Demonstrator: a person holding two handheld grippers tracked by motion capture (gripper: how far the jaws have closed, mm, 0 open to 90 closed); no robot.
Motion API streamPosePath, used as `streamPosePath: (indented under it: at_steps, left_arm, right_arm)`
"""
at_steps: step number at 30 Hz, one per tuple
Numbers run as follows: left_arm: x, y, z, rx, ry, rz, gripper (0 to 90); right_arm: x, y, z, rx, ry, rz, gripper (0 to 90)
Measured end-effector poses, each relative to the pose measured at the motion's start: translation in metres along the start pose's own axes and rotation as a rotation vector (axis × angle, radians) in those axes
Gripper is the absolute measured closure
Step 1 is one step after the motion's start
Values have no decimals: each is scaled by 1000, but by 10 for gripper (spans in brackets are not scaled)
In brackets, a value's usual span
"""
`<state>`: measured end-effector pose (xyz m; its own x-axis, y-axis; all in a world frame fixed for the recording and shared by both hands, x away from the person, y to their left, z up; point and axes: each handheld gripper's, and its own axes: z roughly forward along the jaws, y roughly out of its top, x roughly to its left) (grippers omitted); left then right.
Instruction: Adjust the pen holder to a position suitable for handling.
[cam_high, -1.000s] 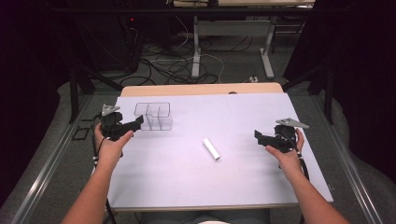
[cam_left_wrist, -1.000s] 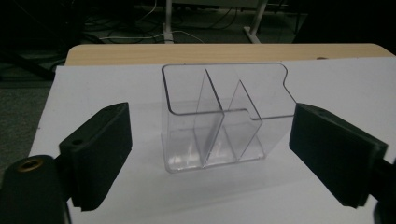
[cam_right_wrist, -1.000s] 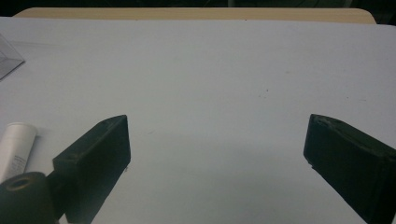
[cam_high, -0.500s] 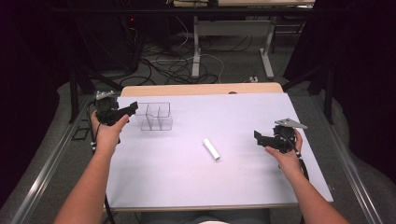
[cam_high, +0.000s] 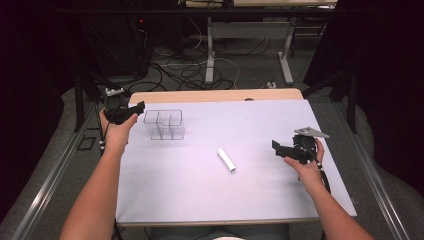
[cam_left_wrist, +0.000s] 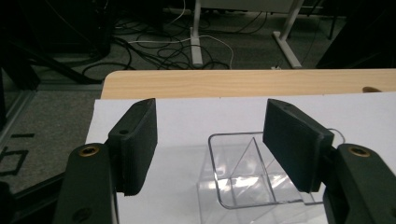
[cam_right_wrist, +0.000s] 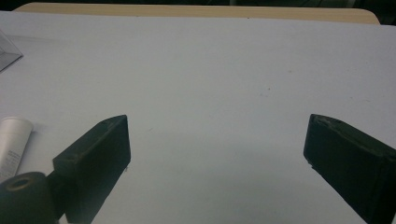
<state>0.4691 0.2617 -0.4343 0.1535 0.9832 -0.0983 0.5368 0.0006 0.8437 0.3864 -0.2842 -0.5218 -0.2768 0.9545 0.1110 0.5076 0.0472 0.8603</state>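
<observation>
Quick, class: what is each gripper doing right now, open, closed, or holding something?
Left gripper: open, fingers have just been closing, holding nothing; clear organizer sits beyond.
Right gripper: open wide, holding nothing.

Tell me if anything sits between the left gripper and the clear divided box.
Nothing visible does. The left gripper, jaws apart with nothing between them, faces the clear box over bare white table. The white tube lies off to the side.

Clear glossy plastic organizer (cam_high: 164, 125), matt white tube (cam_high: 226, 159) (wood table edge (cam_high: 215, 95)), ribbed blk tool pads (cam_left_wrist: 142, 140).
</observation>
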Motion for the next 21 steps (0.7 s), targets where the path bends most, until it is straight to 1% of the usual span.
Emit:
streamPosePath:
  at_steps: [4,5,7,8,9,10,12,13,14,15,18,20,21]
  left_arm:
    - [1,-2,9,22,6,11,370]
    - [1,-2,11,35,10,11,369]
    - [0,-4,16,43,11,3,370]
    - [1,-4,17,59,15,11,372]
    - [1,-4,19,64,16,11,373]
    - [1,-5,20,74,11,6,374]
    - [1,-6,24,89,19,1,384]
    - [2,-7,25,106,18,0,396]
    - [2,-8,27,107,17,-10,413]
    - [3,-8,28,124,13,-12,423]
    - [3,-10,31,142,8,-20,441]
    - [3,-10,32,155,1,-24,494]
    - [3,-11,33,155,-5,-27,494]
  right_arm:
    - [-1,-1,0,3,0,8,74]
    - [-1,-1,0,5,1,11,74]
    - [-1,-1,1,7,1,12,74]
    - [-1,-1,1,6,2,8,74]
    - [-1,-1,1,8,3,15,74]
    - [-1,-1,1,9,3,14,74]
    - [-1,-1,1,9,4,15,75]
    - [-1,-1,1,9,5,17,74]
    - [-1,-1,1,10,5,17,74]
    - [-1,-1,1,10,5,17,74]
    - [-2,-1,1,6,4,12,75]
    - [-2,-1,1,6,9,20,74]
    - [-2,-1,1,6,9,20,74]
